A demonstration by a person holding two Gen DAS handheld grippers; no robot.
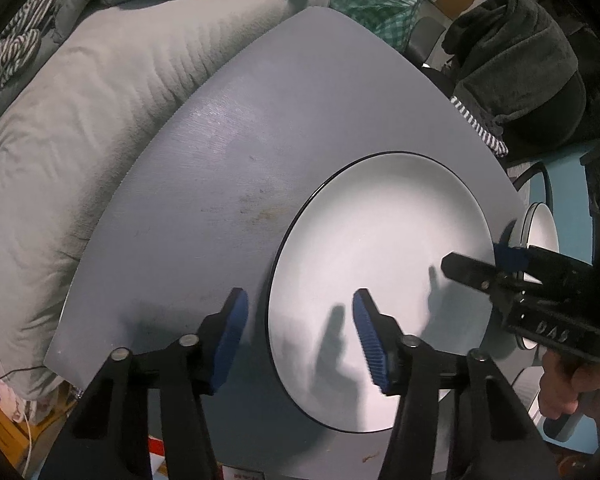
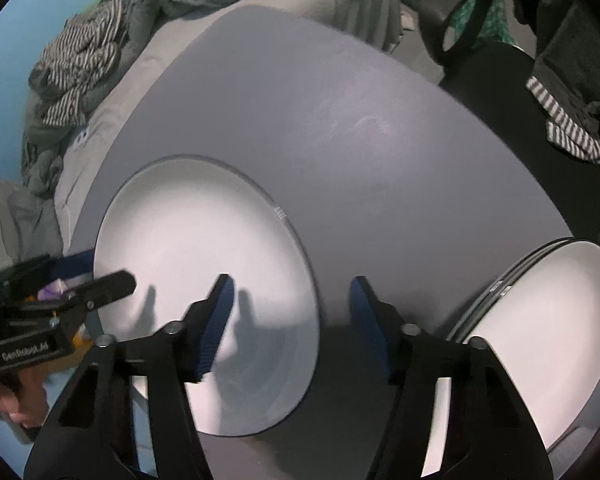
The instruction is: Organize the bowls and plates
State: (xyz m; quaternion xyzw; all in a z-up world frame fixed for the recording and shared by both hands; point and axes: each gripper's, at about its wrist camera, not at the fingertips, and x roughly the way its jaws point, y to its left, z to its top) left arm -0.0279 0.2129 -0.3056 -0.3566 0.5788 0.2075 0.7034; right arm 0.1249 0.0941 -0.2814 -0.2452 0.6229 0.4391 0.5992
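Left wrist
Left hand-held gripper [image 1: 300, 322]: released, jaws straddling the plate's left rim, pads clear of it.
Plate [image 1: 384, 220]: flat on the grey bench [image 1: 228, 152].
Right hand-held gripper [image 1: 484, 266]: over the plate's right edge.

Right wrist
Right hand-held gripper [image 2: 292, 316]: released, astride the plate's [image 2: 188, 236] right rim.
Stack [image 2: 552, 320]: white plates at the bench's [image 2: 340, 140] right edge.

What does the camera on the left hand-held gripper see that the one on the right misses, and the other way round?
Only the left wrist view shows the left hand-held gripper straddling the large white plate's left rim, and green checked cloth behind.

Only the right wrist view shows the right hand-held gripper straddling that plate's right rim, and a full look at the stack of white plates past the table's edge.

Both share the grey table, the plate on it, and striped fabric.
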